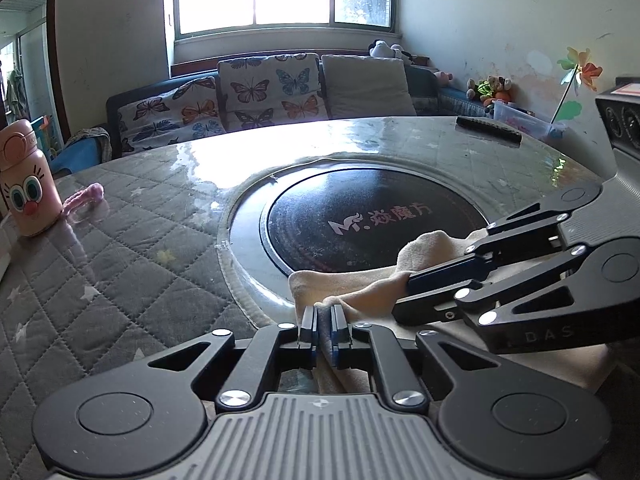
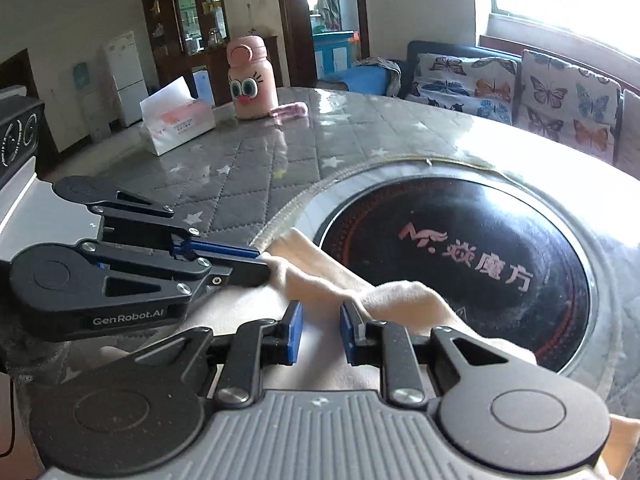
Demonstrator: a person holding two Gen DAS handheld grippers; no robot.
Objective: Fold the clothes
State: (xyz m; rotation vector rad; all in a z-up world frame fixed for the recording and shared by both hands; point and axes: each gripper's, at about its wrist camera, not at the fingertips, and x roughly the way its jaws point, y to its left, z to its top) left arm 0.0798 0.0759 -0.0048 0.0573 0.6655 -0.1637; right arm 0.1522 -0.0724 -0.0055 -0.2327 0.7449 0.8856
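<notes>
Left wrist view: the left gripper [image 1: 324, 330] is clamped on a fold of the cream garment [image 1: 360, 284] at the near rim of the black induction hob [image 1: 372, 220], probably to carry that edge over. The right gripper [image 1: 408, 280] looks closed on cloth there.

Right wrist view: the right gripper [image 2: 320, 334] stands parted, with cloth against its right pad. The garment's shape is cut off below.

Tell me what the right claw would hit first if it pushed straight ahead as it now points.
Most likely the cream cloth, bunched right at the open right claw. Beyond it lies the black round plate set into the table; depth is hard to judge.
</notes>
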